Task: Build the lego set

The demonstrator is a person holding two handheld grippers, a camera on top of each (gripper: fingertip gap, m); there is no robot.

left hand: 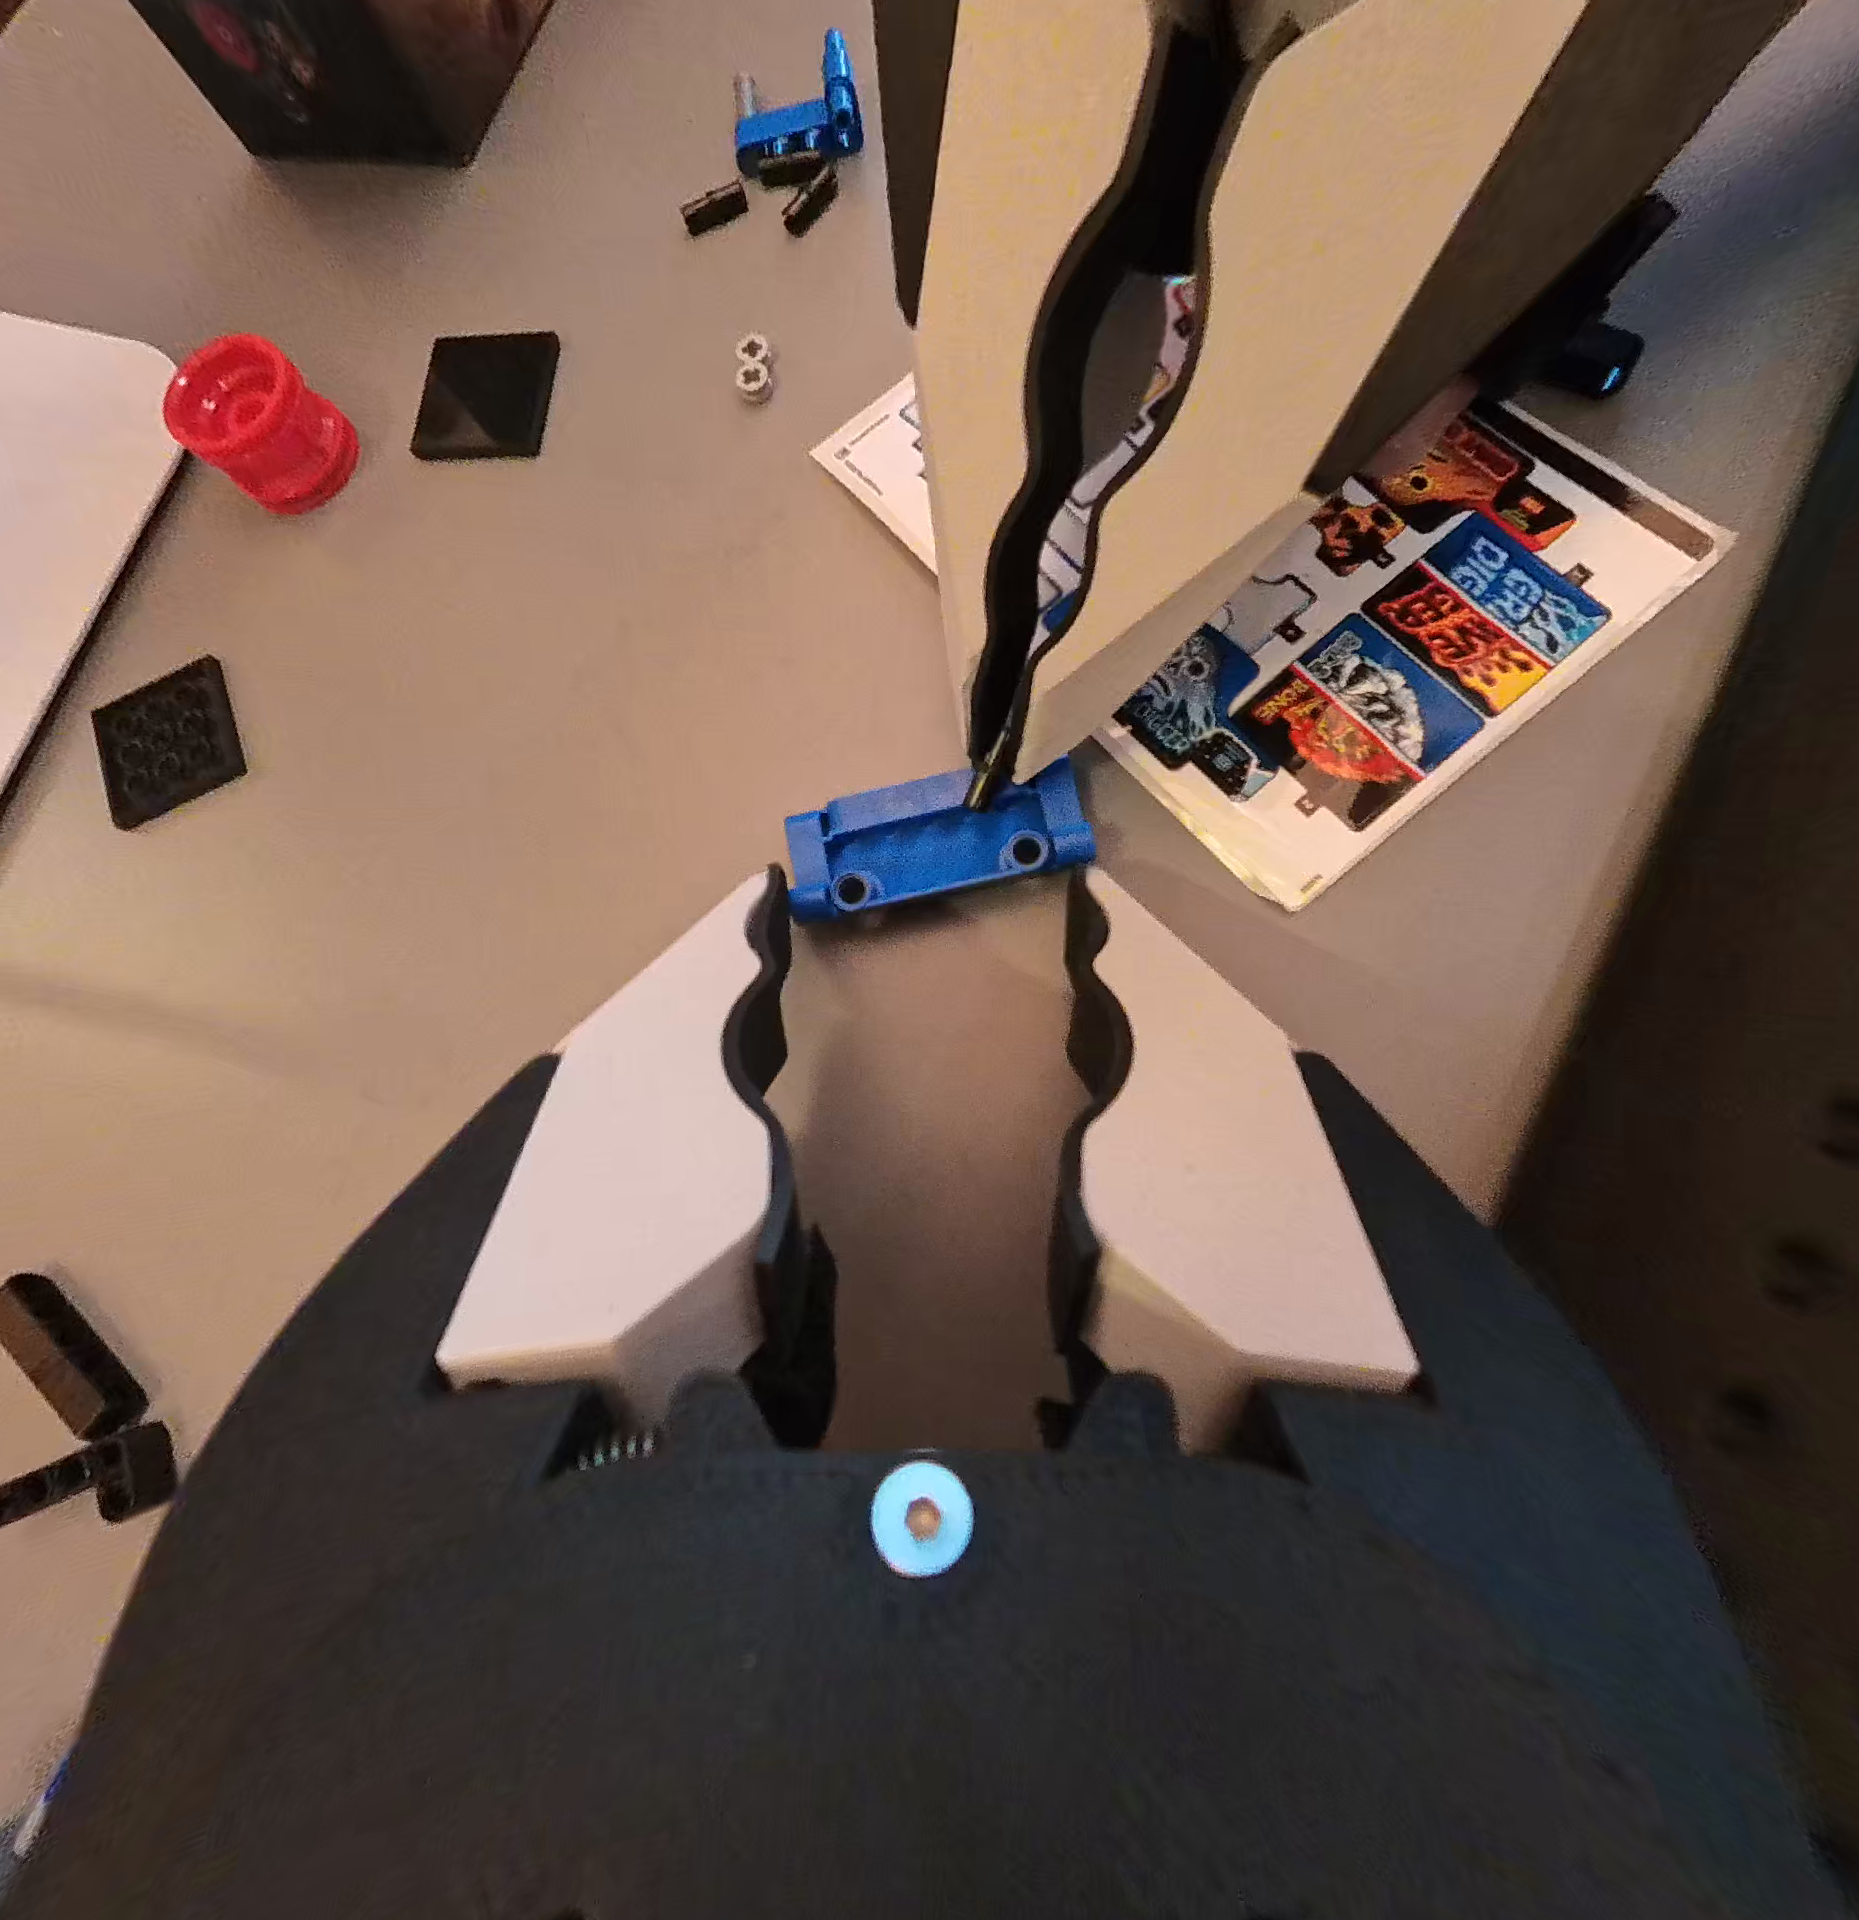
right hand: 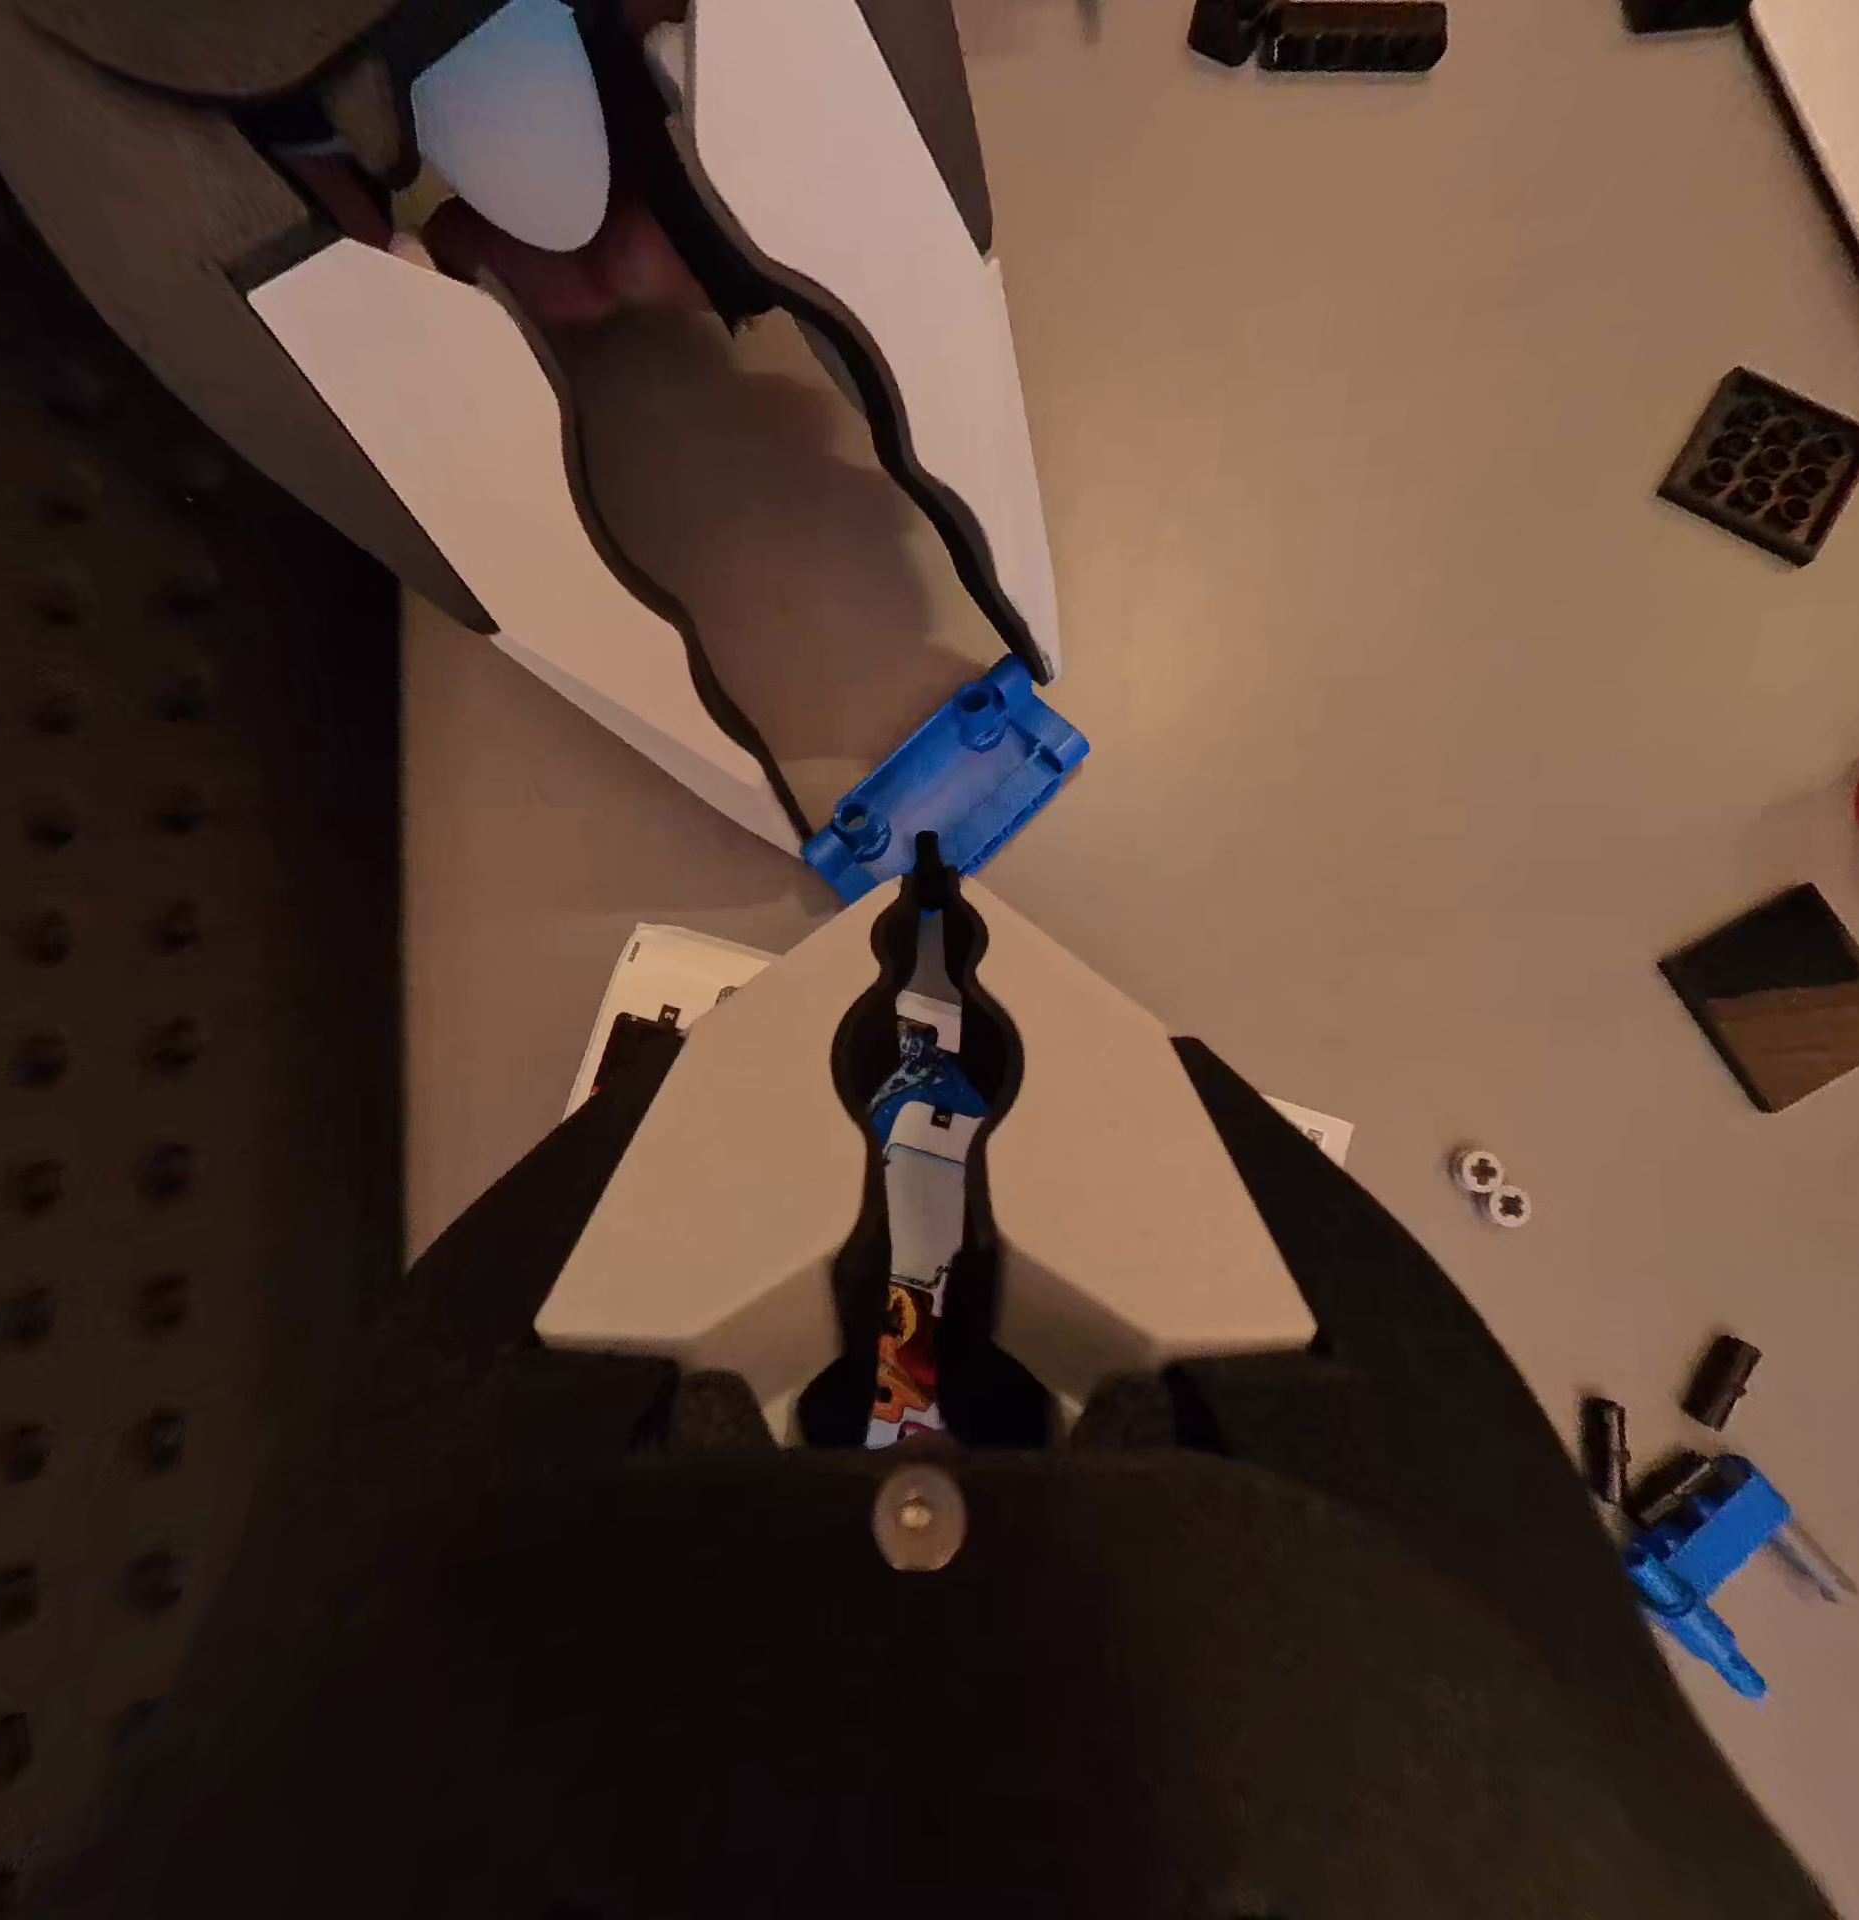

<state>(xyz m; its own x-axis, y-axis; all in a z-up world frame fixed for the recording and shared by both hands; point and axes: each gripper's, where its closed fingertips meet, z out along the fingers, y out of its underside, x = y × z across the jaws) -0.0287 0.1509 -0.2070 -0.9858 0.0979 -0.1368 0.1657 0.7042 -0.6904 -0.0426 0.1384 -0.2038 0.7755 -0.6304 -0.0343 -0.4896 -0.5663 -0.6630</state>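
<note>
A blue Technic panel (left hand: 935,847) with two pin holes sits between my left gripper's (left hand: 930,894) fingertips, gripped by its two ends low over the grey table. My right gripper (left hand: 992,748) comes down from above, shut on a small black pin (left hand: 982,784) whose tip touches the panel's top edge. In the right wrist view the pin (right hand: 927,857) sticks out of my right gripper (right hand: 927,888) against the panel (right hand: 946,774). The left gripper's fingertips (right hand: 1034,655) hold both panel ends.
On the table are a red wheel hub (left hand: 260,421), a black slope tile (left hand: 485,395), a black plate (left hand: 169,740), grey connectors (left hand: 753,366), a blue sub-assembly (left hand: 800,120) with black pins (left hand: 715,206), black beams (left hand: 68,1403), a sticker sheet (left hand: 1424,644) and a dark box (left hand: 333,73). Left and right tips are no more than a few centimetres apart.
</note>
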